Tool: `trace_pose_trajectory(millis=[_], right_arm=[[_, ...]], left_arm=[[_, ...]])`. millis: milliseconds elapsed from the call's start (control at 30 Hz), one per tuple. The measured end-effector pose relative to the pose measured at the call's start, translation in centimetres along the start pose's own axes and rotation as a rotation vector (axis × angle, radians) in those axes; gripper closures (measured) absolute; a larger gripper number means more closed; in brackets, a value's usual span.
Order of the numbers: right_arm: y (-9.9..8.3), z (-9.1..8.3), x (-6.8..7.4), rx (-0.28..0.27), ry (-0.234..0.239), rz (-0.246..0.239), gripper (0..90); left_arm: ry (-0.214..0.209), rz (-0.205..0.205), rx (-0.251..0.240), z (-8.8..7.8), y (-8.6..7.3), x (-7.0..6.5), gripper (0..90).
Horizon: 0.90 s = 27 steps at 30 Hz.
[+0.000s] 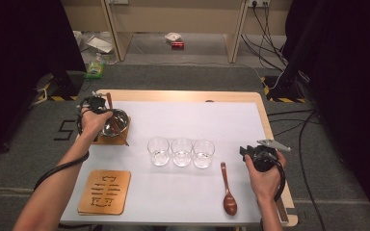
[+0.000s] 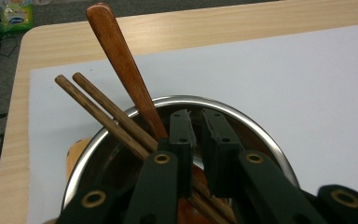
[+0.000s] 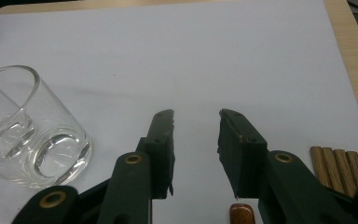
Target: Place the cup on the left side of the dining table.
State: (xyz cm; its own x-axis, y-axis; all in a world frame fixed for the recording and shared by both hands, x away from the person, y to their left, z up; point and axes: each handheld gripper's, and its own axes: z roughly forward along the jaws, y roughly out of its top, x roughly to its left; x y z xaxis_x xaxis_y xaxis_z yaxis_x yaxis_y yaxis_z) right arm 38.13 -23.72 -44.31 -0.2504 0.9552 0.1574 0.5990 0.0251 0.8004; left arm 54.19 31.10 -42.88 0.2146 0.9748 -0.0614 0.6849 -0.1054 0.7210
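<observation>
Steel bowl (image 2: 121,122), spoon (image 2: 121,60), chopsticks (image 2: 98,109) inside.

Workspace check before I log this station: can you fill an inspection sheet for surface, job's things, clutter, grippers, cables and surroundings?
Surface: white mat on a pale wooden table.
Job's things: shiny steel bowl on a wooden coaster, holding a brown wooden spoon and wooden chopsticks.
Clutter: three clear glasses in a row, second brown spoon, carved wooden coaster, wooden sticks.
Grippers: left gripper nearly shut on the bowl's rim; right gripper open, empty.
Cables: black cable along the left forearm.
Surroundings: grey floor, litter beyond.
</observation>
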Motion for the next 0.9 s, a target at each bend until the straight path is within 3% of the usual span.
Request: trace_pose_trajectory(millis=[400,900], right_arm=[[-0.05,0.08,-0.16,0.004,0.0,0.005,65.9],[-0.08,0.2,-0.18,0.006,0.006,0.007,65.9]], left_arm=[[0.014,0.001,0.034,0.93,0.14,-0.01,82.8],[0.037,0.005,0.062,0.89,-0.04,0.37,83.2]])
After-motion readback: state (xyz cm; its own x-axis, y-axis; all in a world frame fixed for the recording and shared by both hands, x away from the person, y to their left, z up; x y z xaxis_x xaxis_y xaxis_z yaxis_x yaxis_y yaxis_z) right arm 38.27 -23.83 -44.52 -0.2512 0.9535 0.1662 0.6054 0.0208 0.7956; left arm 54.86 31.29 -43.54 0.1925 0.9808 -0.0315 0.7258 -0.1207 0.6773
